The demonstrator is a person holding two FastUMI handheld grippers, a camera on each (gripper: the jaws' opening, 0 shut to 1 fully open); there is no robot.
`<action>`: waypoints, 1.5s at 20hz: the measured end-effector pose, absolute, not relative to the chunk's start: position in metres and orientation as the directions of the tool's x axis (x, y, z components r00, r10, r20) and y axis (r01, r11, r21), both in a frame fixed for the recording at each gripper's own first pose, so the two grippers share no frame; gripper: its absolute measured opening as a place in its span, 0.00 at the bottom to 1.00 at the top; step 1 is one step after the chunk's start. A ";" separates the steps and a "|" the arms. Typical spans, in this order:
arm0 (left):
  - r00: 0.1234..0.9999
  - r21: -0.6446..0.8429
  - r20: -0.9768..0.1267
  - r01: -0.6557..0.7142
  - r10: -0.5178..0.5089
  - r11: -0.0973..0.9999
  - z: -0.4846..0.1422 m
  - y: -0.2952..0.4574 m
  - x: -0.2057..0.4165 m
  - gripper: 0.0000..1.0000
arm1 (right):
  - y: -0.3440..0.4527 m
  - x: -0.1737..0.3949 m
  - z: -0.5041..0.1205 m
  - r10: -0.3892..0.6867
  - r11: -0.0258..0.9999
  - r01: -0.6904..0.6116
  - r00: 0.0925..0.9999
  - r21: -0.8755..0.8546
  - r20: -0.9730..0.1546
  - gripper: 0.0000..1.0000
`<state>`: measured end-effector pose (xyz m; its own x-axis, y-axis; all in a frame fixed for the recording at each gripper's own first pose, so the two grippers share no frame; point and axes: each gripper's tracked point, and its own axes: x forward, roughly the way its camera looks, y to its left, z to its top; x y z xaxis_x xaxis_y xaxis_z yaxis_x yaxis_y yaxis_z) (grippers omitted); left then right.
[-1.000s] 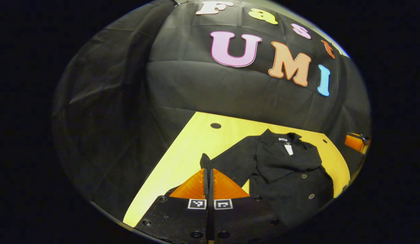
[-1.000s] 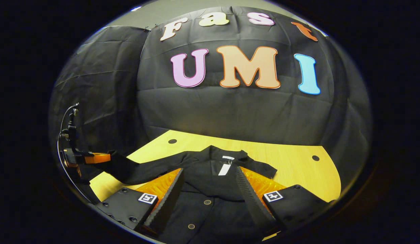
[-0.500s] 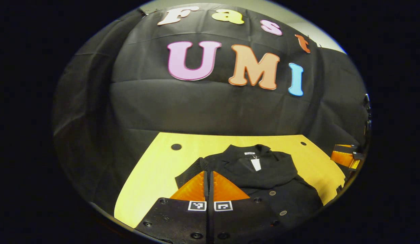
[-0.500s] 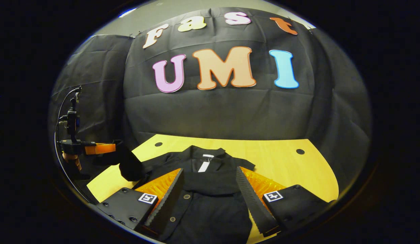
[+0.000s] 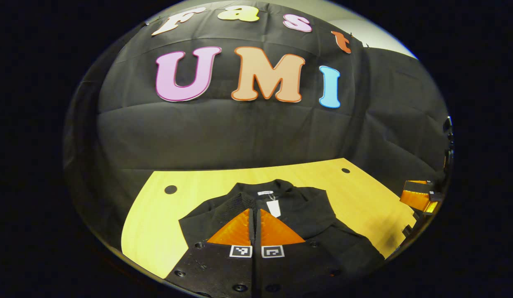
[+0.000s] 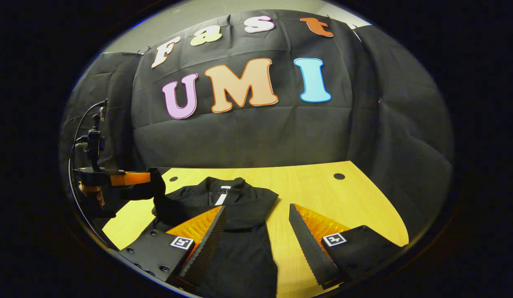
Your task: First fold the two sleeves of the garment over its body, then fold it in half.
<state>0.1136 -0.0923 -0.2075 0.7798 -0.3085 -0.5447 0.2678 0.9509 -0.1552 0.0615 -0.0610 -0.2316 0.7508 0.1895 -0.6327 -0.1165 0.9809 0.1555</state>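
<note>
A black buttoned jacket (image 5: 318,215) lies collar-up on the yellow table (image 5: 157,223), a white tag (image 5: 274,208) at its neck. My left gripper (image 5: 255,209) is shut on the cuff of one sleeve, held over the jacket's chest. In the right gripper view the left gripper (image 6: 120,179) hangs above the table's left side, with the sleeve (image 6: 155,192) drooping from it onto the jacket (image 6: 244,205). My right gripper (image 6: 256,208) stands open and empty over the jacket's right edge and bare table (image 6: 322,194). It appears far right as the right gripper (image 5: 418,194) in the left gripper view.
The table has round holes (image 5: 170,189) (image 5: 345,170) (image 6: 339,176) near its back corners. Black cloth walls rise right behind it. A cable (image 6: 76,136) loops off the left gripper's mount. Bare tabletop lies right of the jacket.
My left gripper has carried the sleeve cuff from out at the side to over the jacket's chest. My right gripper has slid right, from over the jacket's middle to its edge.
</note>
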 end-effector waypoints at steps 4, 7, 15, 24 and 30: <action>0.740 -0.189 -0.562 0.320 -0.370 0.928 -0.222 -0.139 0.118 0.00 | -0.085 0.054 -0.233 0.164 0.985 -0.087 0.752 0.150 -0.639 0.98; 0.706 -0.204 -0.582 0.355 -0.405 0.912 -0.235 -0.169 0.121 0.00 | -0.103 0.050 -0.239 0.141 0.988 -0.066 0.747 0.138 -0.650 0.98; 0.597 -0.203 -0.672 0.421 -0.439 0.884 -0.293 -0.236 0.129 0.00 | -0.159 0.038 -0.254 0.058 0.995 0.018 0.719 0.102 -0.692 0.98; 0.524 -0.153 -0.768 0.410 -0.369 0.899 -0.354 -0.267 0.125 0.00 | -0.200 0.021 -0.261 -0.009 0.995 0.081 0.684 0.063 -0.730 0.98; 0.583 -0.119 -0.751 0.344 -0.311 0.931 -0.349 -0.276 0.134 0.00 | -0.217 0.016 -0.267 -0.020 0.996 0.076 0.678 0.043 -0.734 0.94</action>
